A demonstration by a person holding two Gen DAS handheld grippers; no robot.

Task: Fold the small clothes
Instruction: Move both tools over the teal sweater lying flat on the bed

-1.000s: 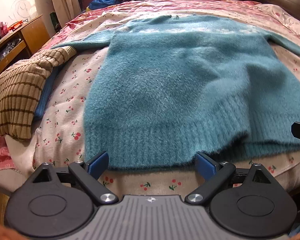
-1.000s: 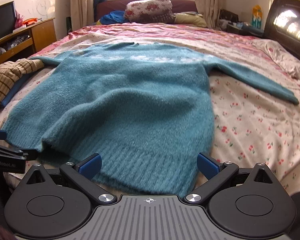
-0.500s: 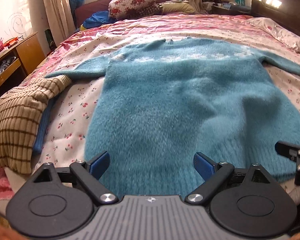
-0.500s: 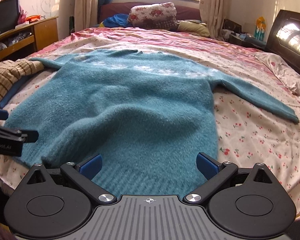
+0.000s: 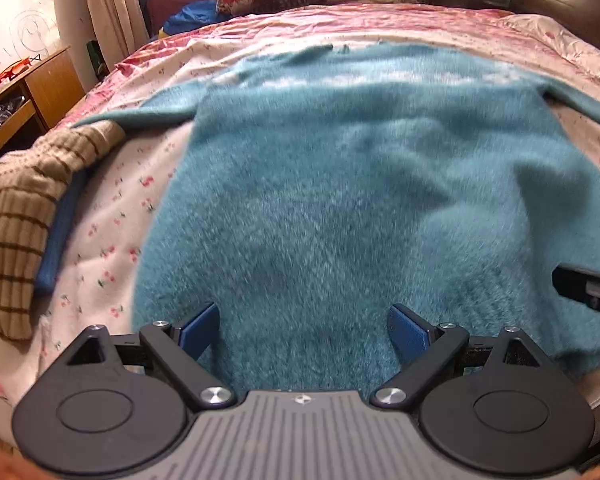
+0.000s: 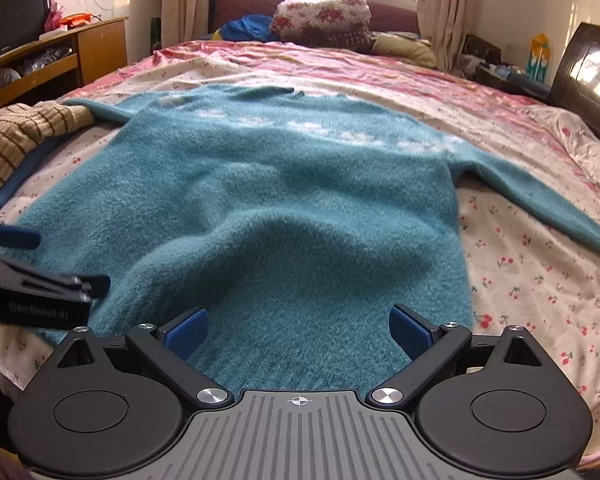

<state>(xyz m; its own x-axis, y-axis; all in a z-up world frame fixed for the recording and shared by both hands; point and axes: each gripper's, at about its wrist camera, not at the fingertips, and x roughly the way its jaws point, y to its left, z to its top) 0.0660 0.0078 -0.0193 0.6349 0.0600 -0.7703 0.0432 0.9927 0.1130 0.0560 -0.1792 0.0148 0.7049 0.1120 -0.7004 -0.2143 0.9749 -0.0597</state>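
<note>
Teal knitwear, a fuzzy sweater [image 5: 360, 200] with a pale band across the chest, is spread flat on the bed [image 6: 520, 280], both sleeves stretched outward. The left tongs [image 5: 304, 332] are held released, blue pads wide apart, above the hem area on the sweater's left part. The right tongs [image 6: 298, 332] are likewise spread wide over the hem on the right part, nothing being gripped (the fabric is bunched into a raised ridge just ahead of them). A brown striped garment [image 5: 16, 216] is seen at the bed's left edge, partly covering the end of the left sleeve.
</note>
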